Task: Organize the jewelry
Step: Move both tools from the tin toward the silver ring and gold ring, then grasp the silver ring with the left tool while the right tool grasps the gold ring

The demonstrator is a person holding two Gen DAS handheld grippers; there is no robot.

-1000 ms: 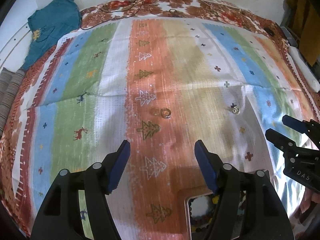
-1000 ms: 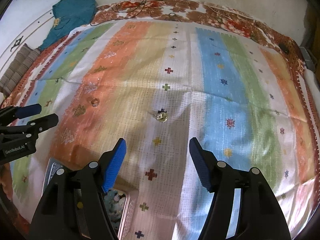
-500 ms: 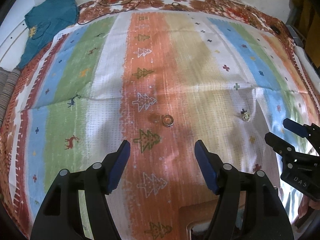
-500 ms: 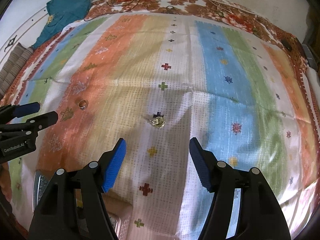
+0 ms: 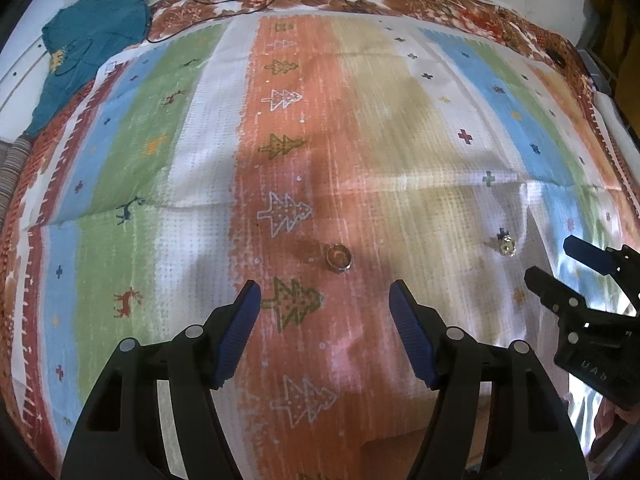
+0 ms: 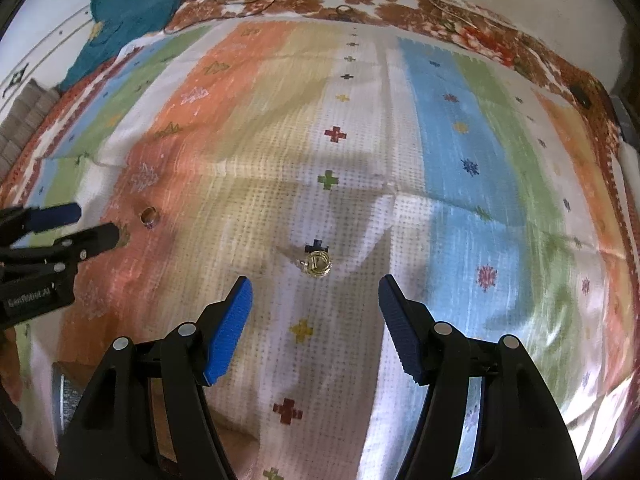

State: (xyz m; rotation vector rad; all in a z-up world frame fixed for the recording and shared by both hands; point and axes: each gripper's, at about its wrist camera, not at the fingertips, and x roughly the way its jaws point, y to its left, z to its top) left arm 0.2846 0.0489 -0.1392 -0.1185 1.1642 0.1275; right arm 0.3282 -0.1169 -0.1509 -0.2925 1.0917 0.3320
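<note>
Both jaws gape: band ring ahead of left gripper, gold ring ahead of right gripper; ring details blurred.

Two rings are lying on one striped bedspread: one plain band and one ornate gold ring. One teal garment is sitting behind.

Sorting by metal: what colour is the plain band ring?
Gold-toned band ring, clearest in the left wrist view.
</note>
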